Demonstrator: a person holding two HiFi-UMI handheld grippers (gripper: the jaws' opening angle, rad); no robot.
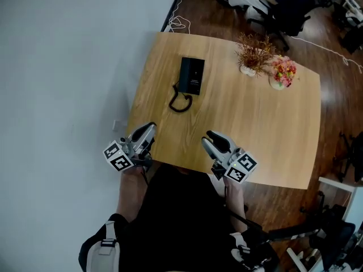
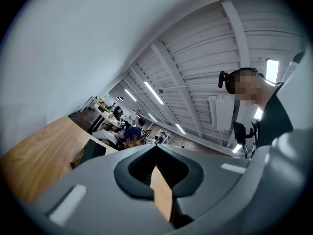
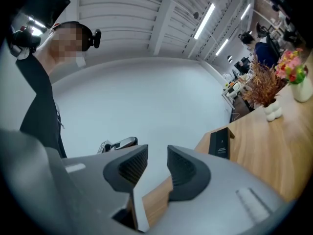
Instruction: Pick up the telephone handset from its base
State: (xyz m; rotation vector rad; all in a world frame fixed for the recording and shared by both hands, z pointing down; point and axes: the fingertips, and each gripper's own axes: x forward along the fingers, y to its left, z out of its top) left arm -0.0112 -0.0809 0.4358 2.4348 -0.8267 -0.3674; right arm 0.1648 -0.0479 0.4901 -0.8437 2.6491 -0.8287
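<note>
A black telephone [image 1: 191, 76] lies on the far left part of the wooden table [image 1: 255, 129], its handset down on the base and a coiled cord [image 1: 180, 102] looping towards me. Both grippers hover at the table's near edge, well short of the phone. My left gripper [image 1: 150, 129] is shut with nothing in it. My right gripper [image 1: 210, 139] stands open and empty. The left gripper view shows the phone [image 2: 93, 151] small, beyond the closed jaw tips [image 2: 155, 148]. In the right gripper view the phone [image 3: 219, 142] sits to the right of the parted jaws [image 3: 157, 160].
A vase of dried brown sprigs [image 1: 254, 54] and a pot of pink flowers [image 1: 282, 72] stand at the table's far right. A pale wall [image 1: 68, 67] runs along the left. An office chair [image 1: 289, 7] and cables [image 1: 180, 22] lie beyond the table.
</note>
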